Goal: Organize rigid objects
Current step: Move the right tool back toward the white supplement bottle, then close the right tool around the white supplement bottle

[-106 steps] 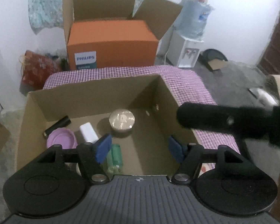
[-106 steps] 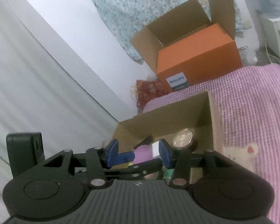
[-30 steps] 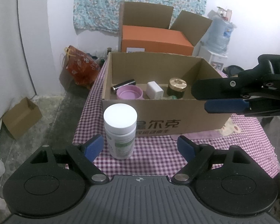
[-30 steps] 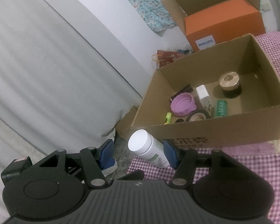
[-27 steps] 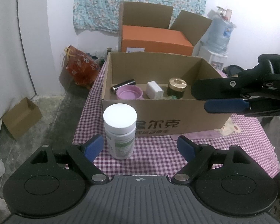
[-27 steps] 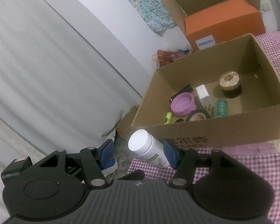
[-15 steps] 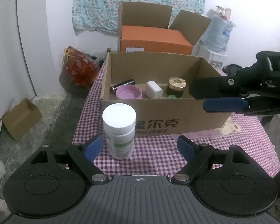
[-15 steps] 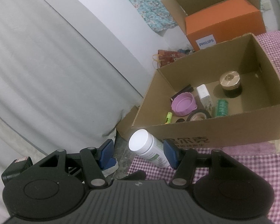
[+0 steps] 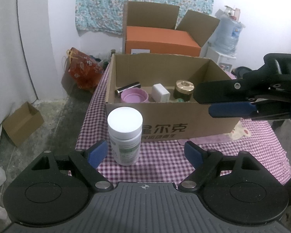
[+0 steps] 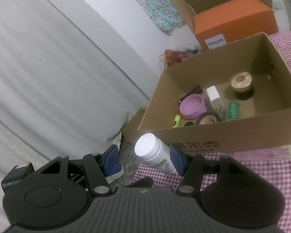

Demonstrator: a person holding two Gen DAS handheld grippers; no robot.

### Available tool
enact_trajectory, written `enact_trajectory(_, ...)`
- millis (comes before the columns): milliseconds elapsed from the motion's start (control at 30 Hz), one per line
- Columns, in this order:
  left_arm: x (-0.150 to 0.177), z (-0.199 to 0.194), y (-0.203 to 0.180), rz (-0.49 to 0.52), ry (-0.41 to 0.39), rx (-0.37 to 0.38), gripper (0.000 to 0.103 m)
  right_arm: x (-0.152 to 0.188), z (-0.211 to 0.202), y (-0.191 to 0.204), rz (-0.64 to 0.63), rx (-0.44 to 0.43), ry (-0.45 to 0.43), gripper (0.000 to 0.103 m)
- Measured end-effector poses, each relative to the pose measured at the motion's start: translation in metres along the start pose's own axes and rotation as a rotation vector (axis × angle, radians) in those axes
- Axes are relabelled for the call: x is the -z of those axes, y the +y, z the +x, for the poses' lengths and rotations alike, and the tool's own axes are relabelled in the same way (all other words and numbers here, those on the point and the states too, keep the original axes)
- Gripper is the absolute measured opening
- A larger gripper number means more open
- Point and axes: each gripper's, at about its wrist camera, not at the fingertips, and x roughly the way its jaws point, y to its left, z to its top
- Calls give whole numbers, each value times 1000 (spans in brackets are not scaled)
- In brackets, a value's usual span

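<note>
Scene: a white-capped bottle stands upright on a purple checked tablecloth, just in front of an open cardboard box.
Bottle position: in the left wrist view it sits at about 11 o'clock from the left gripper, just beside the left blue pad and not yet between the fingers.
Left gripper: jaws spread wide, holding nothing.
Right gripper: seen from its own camera, the right gripper is also spread wide and empty; the bottle appears between its pads, close to the right-hand one. In the left wrist view it hangs at 3 o'clock, above the box's right front corner.
Box contents: a pink bowl, a white block, a gold-lidded jar, a green can, a roll of tape, a dark tube and a small yellow-green item.
Step in hand: likely picking up the bottle to place it in the box.
Doing it well: centre the bottle between the pads before closing, grip the labelled body below the cap, lift straight up to clear the box's front wall, and set it down at the open floor toward 2 o'clock inside the box.
Risk: the tall bottle may tip if one pad touches first.
</note>
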Motion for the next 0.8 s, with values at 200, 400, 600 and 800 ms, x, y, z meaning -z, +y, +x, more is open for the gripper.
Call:
enact_trajectory(200, 2, 5, 5, -2, 6, -2, 87, 0, 4, -3, 8, 7, 9, 62)
enact_trajectory(400, 3, 14, 10, 5, -4, -8, 87, -3, 11, -9, 30, 11, 20, 62)
enact_trajectory(600, 2, 27, 16, 14, -15, -15, 87, -9, 29, -10, 33, 11, 54, 62)
enact_trajectory(800, 1, 47, 20, 17, -19, -30, 83, -14, 53, -1, 11, 0, 97, 62)
